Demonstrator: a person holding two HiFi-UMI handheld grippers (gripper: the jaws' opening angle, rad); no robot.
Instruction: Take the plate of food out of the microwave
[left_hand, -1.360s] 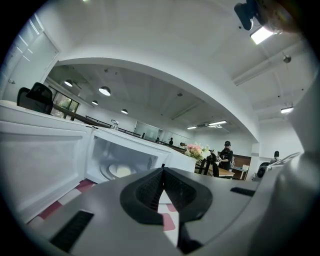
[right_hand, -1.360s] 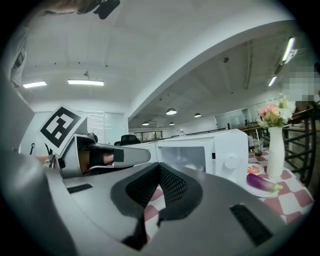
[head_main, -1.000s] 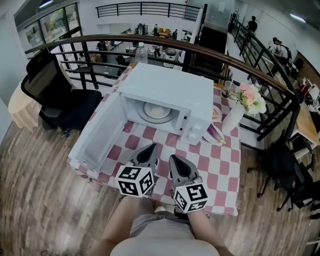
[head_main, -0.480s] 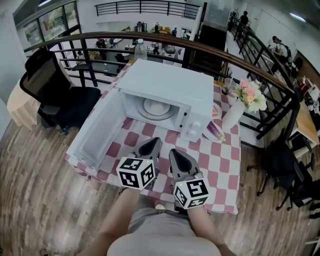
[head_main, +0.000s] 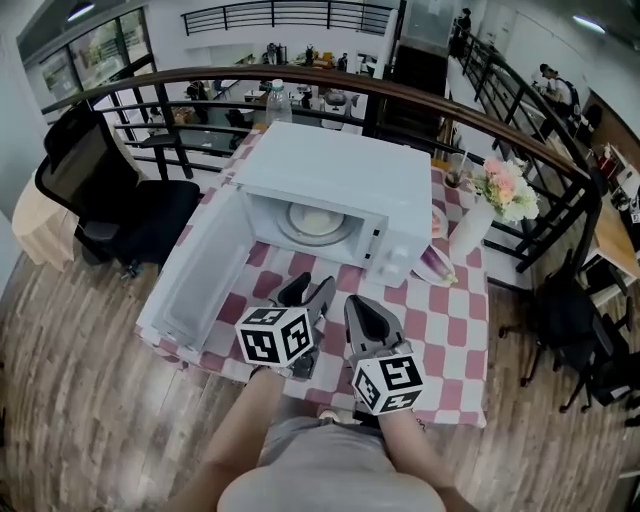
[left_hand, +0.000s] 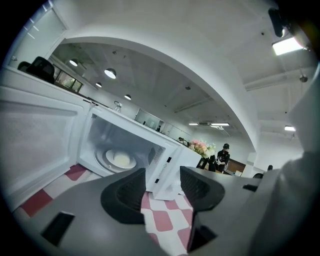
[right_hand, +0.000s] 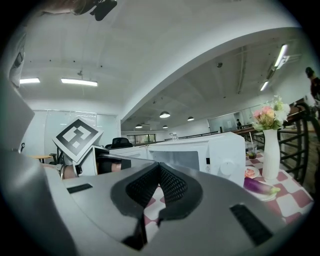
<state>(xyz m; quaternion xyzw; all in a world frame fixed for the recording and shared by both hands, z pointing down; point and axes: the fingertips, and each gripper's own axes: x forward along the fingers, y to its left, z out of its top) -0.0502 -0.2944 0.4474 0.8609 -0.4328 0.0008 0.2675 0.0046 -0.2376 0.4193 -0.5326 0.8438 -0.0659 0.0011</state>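
Observation:
A white microwave (head_main: 340, 185) stands on the checked table (head_main: 440, 340), its door (head_main: 200, 265) swung wide open to the left. Inside, on the turntable, sits a white plate of pale food (head_main: 313, 222), also seen in the left gripper view as the plate (left_hand: 120, 160). My left gripper (head_main: 308, 293) hovers over the table in front of the cavity; its jaws have just been opening and hold nothing (left_hand: 162, 176). My right gripper (head_main: 357, 306) is beside it, shut and empty (right_hand: 160, 169).
A vase of flowers (head_main: 470, 228) and a plate with an eggplant (head_main: 436, 268) stand right of the microwave. A glass (head_main: 456, 172) and a bottle (head_main: 278, 104) are at the table's far edge by the railing (head_main: 300, 82). A black chair (head_main: 110, 200) stands to the left.
The left gripper's jaws were shut and now stand apart. It has shifted slightly toward the microwave. The right gripper has stayed where it was.

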